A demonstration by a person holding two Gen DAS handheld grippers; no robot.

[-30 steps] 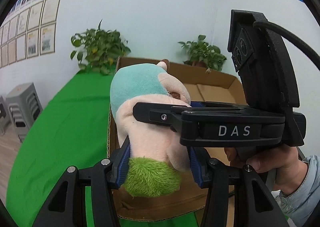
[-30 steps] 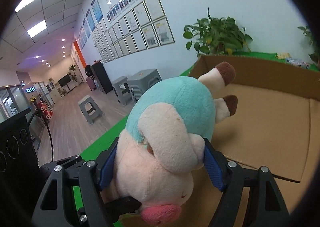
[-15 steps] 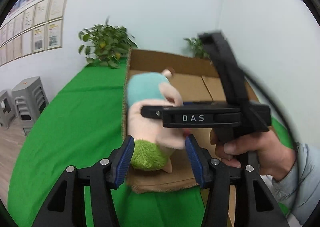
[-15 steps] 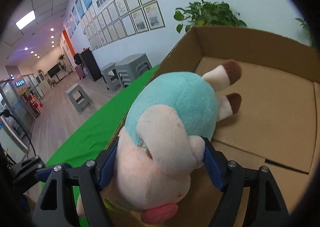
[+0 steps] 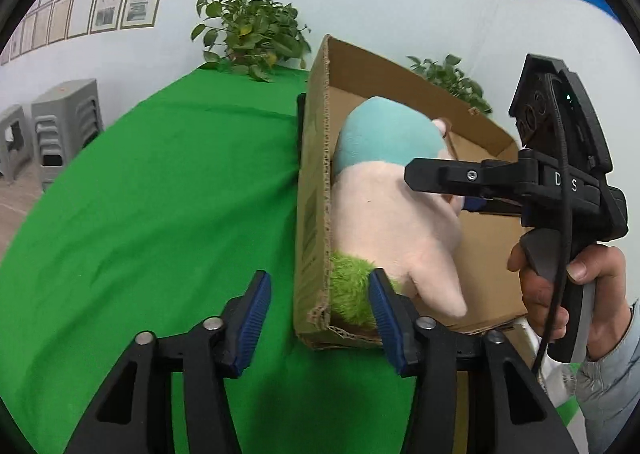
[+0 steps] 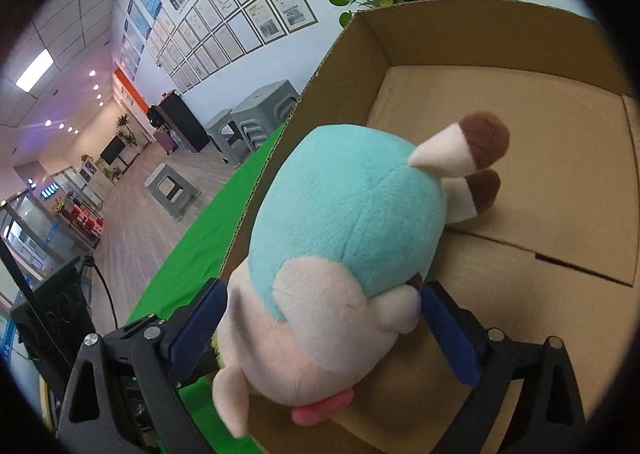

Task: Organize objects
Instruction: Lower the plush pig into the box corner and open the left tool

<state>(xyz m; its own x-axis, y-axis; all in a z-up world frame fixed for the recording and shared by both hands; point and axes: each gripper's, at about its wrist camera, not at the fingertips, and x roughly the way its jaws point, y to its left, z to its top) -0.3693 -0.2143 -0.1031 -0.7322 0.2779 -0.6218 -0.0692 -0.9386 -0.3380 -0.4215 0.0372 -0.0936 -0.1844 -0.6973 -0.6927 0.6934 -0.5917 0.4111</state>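
A plush toy with a teal back, pale pink body and green tuft sits inside the open cardboard box, against its left wall. In the right wrist view the plush toy lies between my right gripper's blue pads, which touch its sides. My left gripper is open and empty, its fingers straddling the box's near left corner. The right gripper shows in the left wrist view, held by a hand.
The box stands on a green tablecloth. Potted plants stand at the table's far edge by the wall. Grey stools stand on the floor to the left.
My left gripper let go of the plush toy, opened and drew back to the left. My right gripper lowered the toy into the box.
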